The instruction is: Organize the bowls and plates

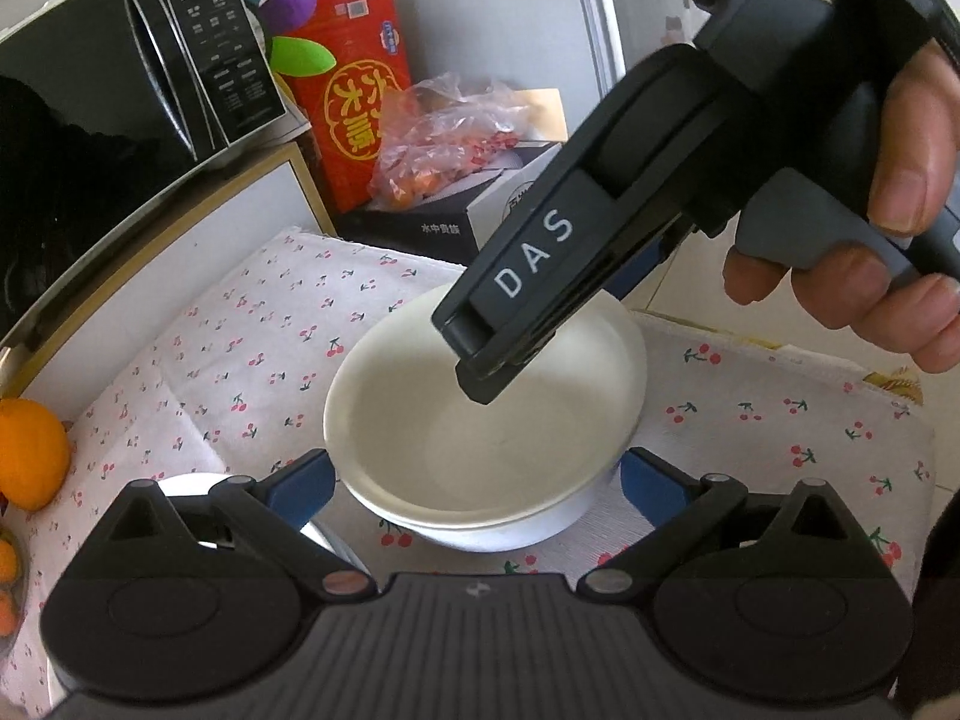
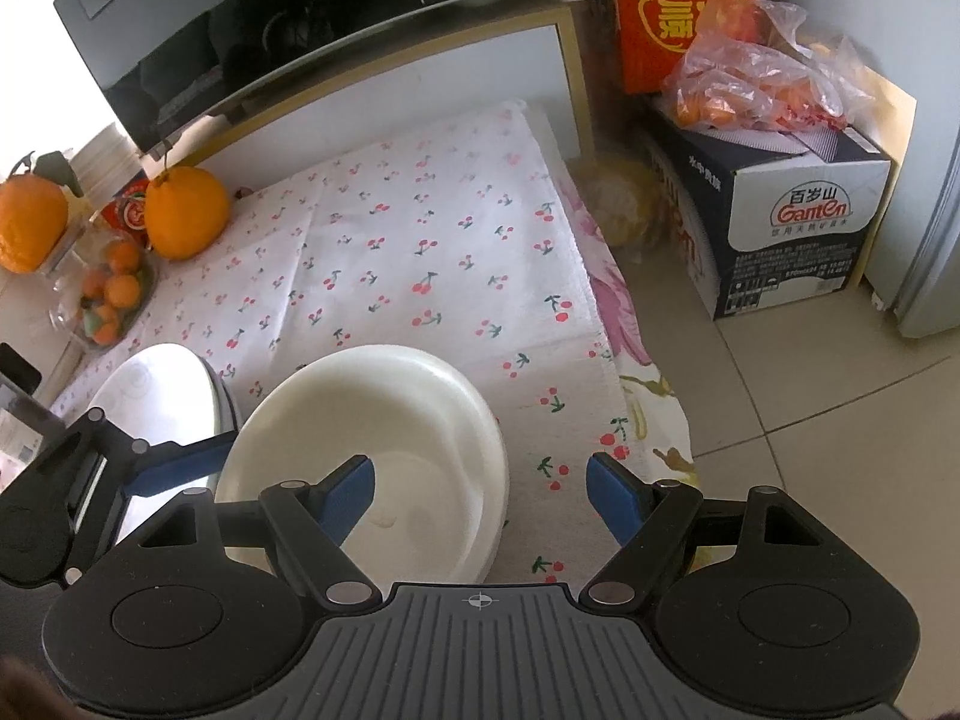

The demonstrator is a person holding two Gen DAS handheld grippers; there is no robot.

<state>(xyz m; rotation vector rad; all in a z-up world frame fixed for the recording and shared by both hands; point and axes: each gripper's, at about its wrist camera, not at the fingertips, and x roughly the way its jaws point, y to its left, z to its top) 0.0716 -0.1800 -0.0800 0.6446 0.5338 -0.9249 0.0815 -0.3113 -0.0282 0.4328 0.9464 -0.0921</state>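
White glazed ceramic bowl (image 1: 480, 414), nested in a second: likely stiff, slippery, breakable; grip the rim. Left gripper (image 1: 474, 480) straddles it wide, apparently without contact; right gripper (image 2: 480, 489) wide, one finger inside, rim ungripped.

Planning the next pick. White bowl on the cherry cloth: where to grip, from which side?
Pinch the rim of the white bowl on its right side, coming down from above with one finger inside and one outside. It sits upright and looks nested in another bowl, so only the thin rim gives a hold. Bare cherry cloth lies right; the plate crowds the left. The right gripper is already open.
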